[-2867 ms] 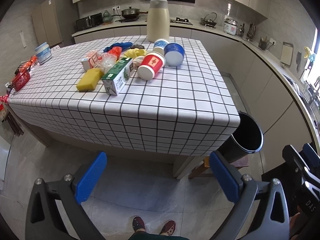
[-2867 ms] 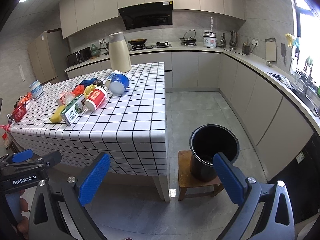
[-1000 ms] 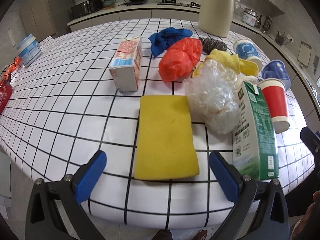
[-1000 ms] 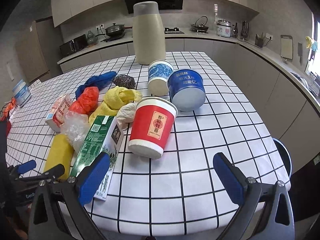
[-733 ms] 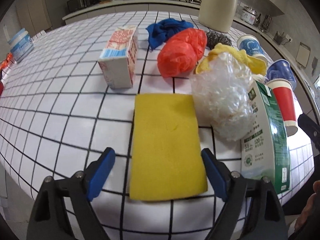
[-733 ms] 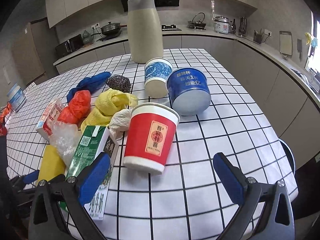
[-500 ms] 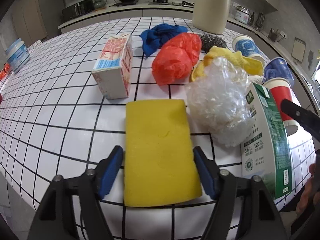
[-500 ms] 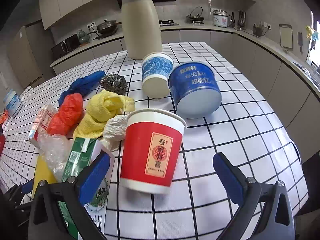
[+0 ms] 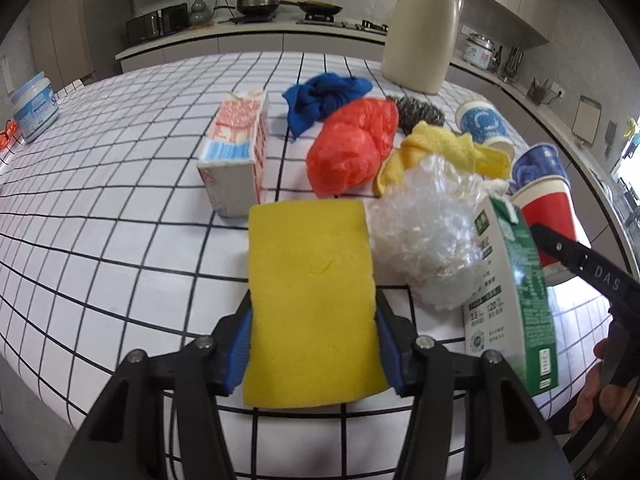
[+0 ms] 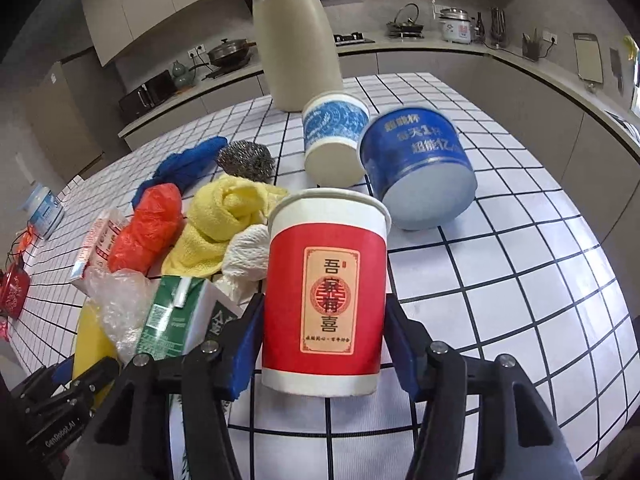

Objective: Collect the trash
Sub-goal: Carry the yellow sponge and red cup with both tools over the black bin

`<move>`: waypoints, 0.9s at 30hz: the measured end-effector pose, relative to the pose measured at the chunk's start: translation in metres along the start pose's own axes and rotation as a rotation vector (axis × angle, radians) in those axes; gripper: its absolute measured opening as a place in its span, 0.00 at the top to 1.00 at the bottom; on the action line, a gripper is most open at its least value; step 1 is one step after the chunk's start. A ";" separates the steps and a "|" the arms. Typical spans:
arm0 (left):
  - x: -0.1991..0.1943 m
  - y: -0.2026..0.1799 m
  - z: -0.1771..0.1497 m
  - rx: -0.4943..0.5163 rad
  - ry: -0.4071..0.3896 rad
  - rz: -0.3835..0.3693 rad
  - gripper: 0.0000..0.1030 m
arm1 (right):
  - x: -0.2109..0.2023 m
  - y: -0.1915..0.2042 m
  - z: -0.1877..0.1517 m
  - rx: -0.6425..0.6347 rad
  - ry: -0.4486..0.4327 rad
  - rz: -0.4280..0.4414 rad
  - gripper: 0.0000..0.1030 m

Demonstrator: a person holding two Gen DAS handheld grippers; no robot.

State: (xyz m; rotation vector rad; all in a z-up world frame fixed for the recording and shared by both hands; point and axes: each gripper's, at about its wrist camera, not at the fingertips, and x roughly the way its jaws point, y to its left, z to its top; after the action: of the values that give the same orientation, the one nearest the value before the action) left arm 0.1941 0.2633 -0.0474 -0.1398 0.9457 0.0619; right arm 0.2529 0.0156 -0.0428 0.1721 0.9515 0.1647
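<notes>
Jaws on both grippers have just been closing, each with a thing between its pads: the left gripper (image 9: 314, 344) pinches the near half of the yellow sponge (image 9: 310, 296) by its long edges, and the right gripper (image 10: 324, 344) clamps the lower wall of the red paper cup (image 10: 326, 304), which stands upside down. Both items sit near my edge of the checked table (image 9: 120, 208). From the sponge, the clear plastic wad (image 9: 424, 236) lies at 2 o'clock and touches it; the green carton (image 9: 512, 296) lies at 3 o'clock. I judge the grasp step nearly done. To do it well I want light pressure on the cup so the wall does not buckle, then a straight lift on both hands, so the sponge does not drag the wad and the cup does not catch the carton. No bin shows in either view now.
</notes>
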 end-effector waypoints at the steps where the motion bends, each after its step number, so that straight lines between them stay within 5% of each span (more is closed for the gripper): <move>1: -0.004 0.000 0.001 0.000 -0.010 -0.001 0.46 | -0.004 0.001 0.000 -0.006 -0.010 -0.002 0.43; 14: -0.053 -0.033 0.015 0.035 -0.112 -0.041 0.46 | -0.078 -0.037 -0.006 0.025 -0.103 -0.005 0.43; 20: -0.066 -0.101 0.013 0.106 -0.135 -0.109 0.46 | -0.108 -0.091 -0.012 0.081 -0.145 -0.022 0.43; 27: -0.057 -0.226 -0.001 0.185 -0.095 -0.207 0.46 | -0.137 -0.197 -0.019 0.147 -0.173 -0.054 0.43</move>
State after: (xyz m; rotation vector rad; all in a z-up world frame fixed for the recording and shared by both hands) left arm 0.1861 0.0399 0.0195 -0.0622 0.8330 -0.2081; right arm 0.1715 -0.2038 0.0119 0.2910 0.7947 0.0296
